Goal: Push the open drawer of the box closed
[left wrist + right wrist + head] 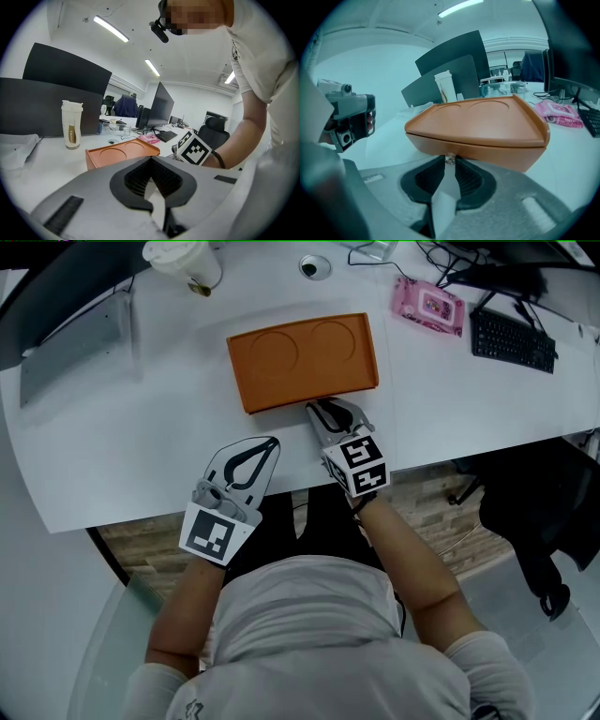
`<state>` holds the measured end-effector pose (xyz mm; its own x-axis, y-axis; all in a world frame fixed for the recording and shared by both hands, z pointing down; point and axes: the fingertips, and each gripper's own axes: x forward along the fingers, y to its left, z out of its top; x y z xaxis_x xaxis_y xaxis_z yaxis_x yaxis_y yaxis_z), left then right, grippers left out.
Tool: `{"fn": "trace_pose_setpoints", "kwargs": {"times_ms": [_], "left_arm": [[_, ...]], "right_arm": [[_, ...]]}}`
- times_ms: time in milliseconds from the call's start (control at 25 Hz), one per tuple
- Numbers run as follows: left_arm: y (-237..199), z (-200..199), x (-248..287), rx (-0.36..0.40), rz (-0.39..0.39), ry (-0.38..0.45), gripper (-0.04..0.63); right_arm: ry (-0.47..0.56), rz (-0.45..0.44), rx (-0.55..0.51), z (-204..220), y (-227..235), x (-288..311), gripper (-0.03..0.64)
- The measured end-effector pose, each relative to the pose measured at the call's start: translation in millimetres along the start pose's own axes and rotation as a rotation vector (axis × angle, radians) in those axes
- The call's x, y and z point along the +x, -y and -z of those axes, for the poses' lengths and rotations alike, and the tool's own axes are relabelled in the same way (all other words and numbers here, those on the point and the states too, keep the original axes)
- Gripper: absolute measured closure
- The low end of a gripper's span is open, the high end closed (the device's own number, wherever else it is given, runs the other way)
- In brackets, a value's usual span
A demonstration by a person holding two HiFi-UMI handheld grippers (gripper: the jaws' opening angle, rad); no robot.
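Your right gripper [450, 162] has its jaws drawn in on the small knob [449, 159] at the middle of the drawer front [487, 157]. The knob fills the narrow gap between the tips, so it reads as a pinch rather than a loose fit. Your left gripper [151, 158] has its jaws together at the tips with nothing between them. In the head view it sits at lower left of centre, over the table [141, 446] edge and apart from the box.

The orange box [302, 360] lies in the upper middle of the head view, with two round recesses in its top. Your right gripper meets its near edge. In the right gripper view the drawer front sits flush under the lid, with only a thin seam showing, and in the head view no tray juts out toward you.

By my reading the push is done or very nearly so. What is left is to make sure the drawer is seated all the way, then let go of the knob and draw back.

Farther out and clear of the work are a cup [183, 261] at upper left, and a pink pack [428, 306] and a keyboard [513, 340] at upper right.
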<state>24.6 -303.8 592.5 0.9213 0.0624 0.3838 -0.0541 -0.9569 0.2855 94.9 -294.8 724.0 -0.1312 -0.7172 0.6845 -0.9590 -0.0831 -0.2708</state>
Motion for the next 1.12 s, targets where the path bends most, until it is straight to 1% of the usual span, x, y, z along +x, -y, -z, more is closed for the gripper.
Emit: {"fn": "trace_pose_setpoints", "kwargs": {"times_ms": [400, 560, 720, 920, 1120], "left_arm": [[2, 2, -2, -0.005, 0.0, 0.002, 0.597], [5, 4, -4, 0.004, -0.009, 0.002, 0.597], [8, 5, -7, 0.002, -0.033, 0.006, 0.597], [30, 0, -11, 0.014, -0.052, 0.018, 0.597], [57, -22, -16, 0.033, -0.081, 0.062, 0.597]], "right_arm": [[0.007, 0.004, -0.007, -4, 0, 3, 0.543], [0.018, 0.01, -0.01, -3, -1, -1, 0.511], [0.045, 0.018, -0.021, -1, -2, -10, 0.503], [0.066, -0.005, -0.055, 0, -9, -37, 0.503], [0.117, -0.022, -0.119, -14, -18, -83, 0.503]]}}
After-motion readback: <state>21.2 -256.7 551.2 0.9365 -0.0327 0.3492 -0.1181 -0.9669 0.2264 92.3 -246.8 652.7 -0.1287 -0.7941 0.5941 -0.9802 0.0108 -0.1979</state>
